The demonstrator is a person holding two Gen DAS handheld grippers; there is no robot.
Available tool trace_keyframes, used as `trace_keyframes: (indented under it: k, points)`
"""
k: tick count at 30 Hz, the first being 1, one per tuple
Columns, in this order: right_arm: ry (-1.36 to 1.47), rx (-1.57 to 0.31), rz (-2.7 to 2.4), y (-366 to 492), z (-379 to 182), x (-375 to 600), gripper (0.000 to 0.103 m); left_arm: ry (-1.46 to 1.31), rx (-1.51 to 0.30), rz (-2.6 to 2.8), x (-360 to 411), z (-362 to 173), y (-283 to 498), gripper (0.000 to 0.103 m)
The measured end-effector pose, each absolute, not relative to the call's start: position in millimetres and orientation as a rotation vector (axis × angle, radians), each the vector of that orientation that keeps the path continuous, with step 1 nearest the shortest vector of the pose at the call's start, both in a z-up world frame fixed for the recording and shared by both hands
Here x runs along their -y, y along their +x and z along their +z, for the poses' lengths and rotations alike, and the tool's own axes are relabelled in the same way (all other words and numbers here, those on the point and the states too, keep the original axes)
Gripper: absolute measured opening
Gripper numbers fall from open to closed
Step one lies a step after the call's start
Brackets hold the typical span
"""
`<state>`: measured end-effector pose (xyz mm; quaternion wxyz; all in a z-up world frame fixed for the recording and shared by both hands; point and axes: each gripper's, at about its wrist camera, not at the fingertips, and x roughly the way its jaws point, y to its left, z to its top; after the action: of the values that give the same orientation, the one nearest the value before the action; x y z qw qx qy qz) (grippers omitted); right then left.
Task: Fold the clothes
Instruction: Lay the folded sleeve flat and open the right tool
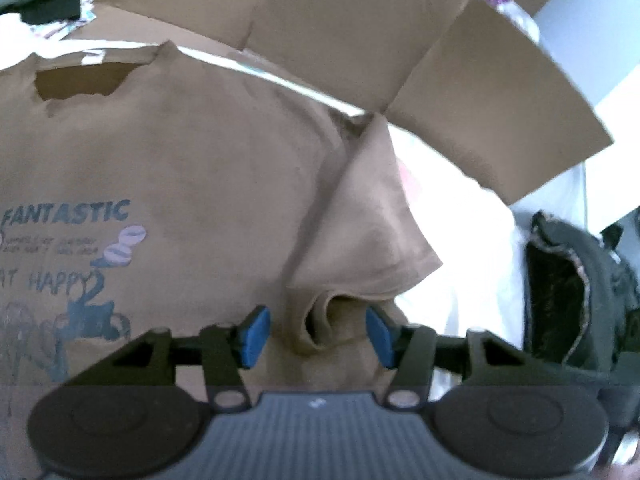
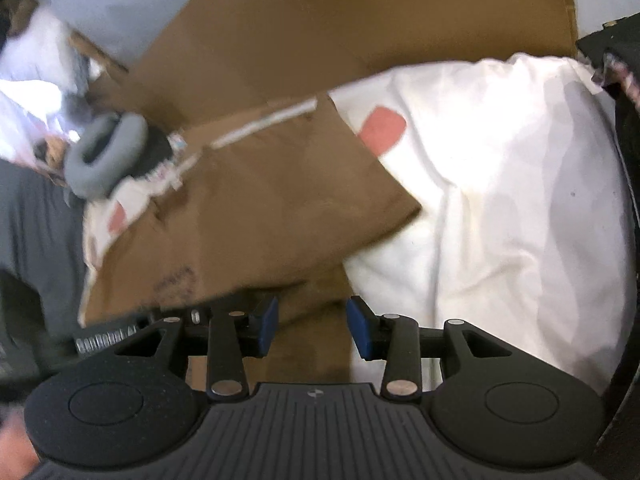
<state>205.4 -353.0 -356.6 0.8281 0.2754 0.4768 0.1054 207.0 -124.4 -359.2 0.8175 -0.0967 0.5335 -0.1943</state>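
Sleeve (image 1: 360, 240) of brown T-shirt (image 1: 180, 160) between gaping left tool (image 1: 318, 334) | right tool (image 2: 313, 328) gaping

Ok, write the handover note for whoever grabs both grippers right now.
Left gripper: open, blue pads either side of the brown T-shirt's sleeve cuff, not clamped.
Right gripper: open, empty, over brown fabric beside the white sheet.
Shirt lies print-up, spread out; cardboard box flaps behind it.
Done: shirt laid out. Left: every fold; probably start with this sleeve.
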Motion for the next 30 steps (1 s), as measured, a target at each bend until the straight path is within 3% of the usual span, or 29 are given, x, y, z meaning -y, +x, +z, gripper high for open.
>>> trace_keyframes:
  k: [3,4,6,10,14,15,16,17,30]
  points:
    - [0.531,-1.033,0.222,205,-369,343,0.049,-0.191,-1.147,-0.406,122,-358,206,0.046]
    - [0.508,-1.035,0.222,205,-371,339,0.049,-0.189,-1.149,-0.406,122,-357,206,0.033]
    - [0.469,-1.031,0.223,207,-376,333,0.048,-0.185,-1.152,-0.405,123,-355,207,0.020]
    - [0.412,-1.001,0.215,209,-380,324,0.047,-0.178,-1.159,-0.404,123,-351,208,0.008]
    - [0.357,-0.963,0.199,205,-384,319,0.039,-0.171,-1.165,-0.402,124,-347,209,0.004]
    - [0.344,-0.957,0.190,204,-384,319,0.034,-0.172,-1.164,-0.399,122,-346,208,0.004]
    - [0.340,-0.954,0.170,203,-384,321,0.020,-0.174,-1.164,-0.395,121,-345,207,0.004]
    - [0.340,-0.952,0.153,203,-385,324,0.015,-0.174,-1.166,-0.390,119,-345,207,0.004]
    - [0.356,-0.928,0.161,198,-391,330,0.013,-0.191,-1.210,-0.302,105,-358,201,0.002]
